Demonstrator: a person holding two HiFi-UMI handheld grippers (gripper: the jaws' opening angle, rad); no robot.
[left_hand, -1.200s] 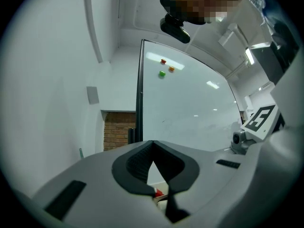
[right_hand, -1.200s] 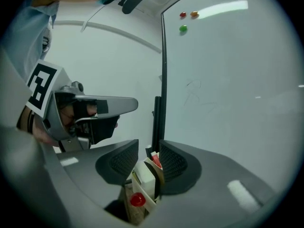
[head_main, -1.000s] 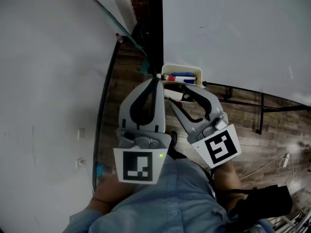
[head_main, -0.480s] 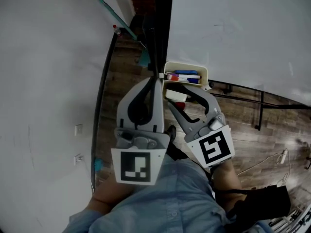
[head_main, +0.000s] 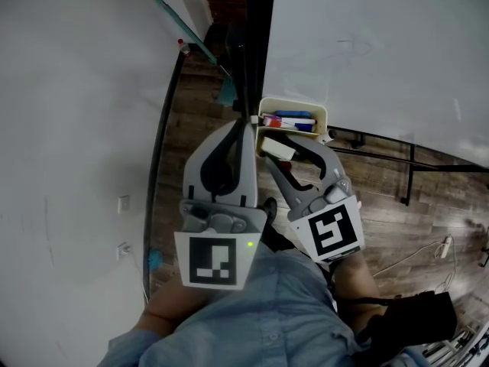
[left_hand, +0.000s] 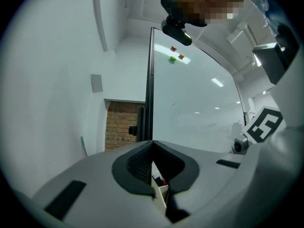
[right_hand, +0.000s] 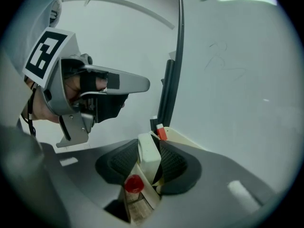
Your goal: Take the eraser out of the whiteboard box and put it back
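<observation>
The white eraser (head_main: pixel 277 148) (right_hand: pixel 148 158) stands upright between the pads of my right gripper (head_main: pixel 276 150) (right_hand: pixel 151 144). Its jaws have just been closing, and both pads now lie against the eraser's sides. The eraser is at the near edge of the cream whiteboard box (head_main: pixel 321 115) (right_hand: pixel 184 137), which holds red and blue markers (head_main: pixel 290 119). A red marker cap (right_hand: pixel 134 184) shows just below the eraser. My left gripper (head_main: pixel 248 122) (left_hand: pixel 152 144) is shut with nothing in it, level beside the box's left corner.
The box hangs on a whiteboard (head_main: pixel 382 52) beside its black frame post (head_main: pixel 256 37). A white wall (head_main: pixel 76 128) fills the left. Below lie wooden floor (head_main: pixel 382 205), the board's black stand bar (head_main: pixel 412 176), a cable (head_main: pixel 428 258) and a black bag (head_main: pixel 416 319).
My right gripper has dipped towards the box and its jaws have drawn in on the eraser. The left gripper has stayed where it was.
</observation>
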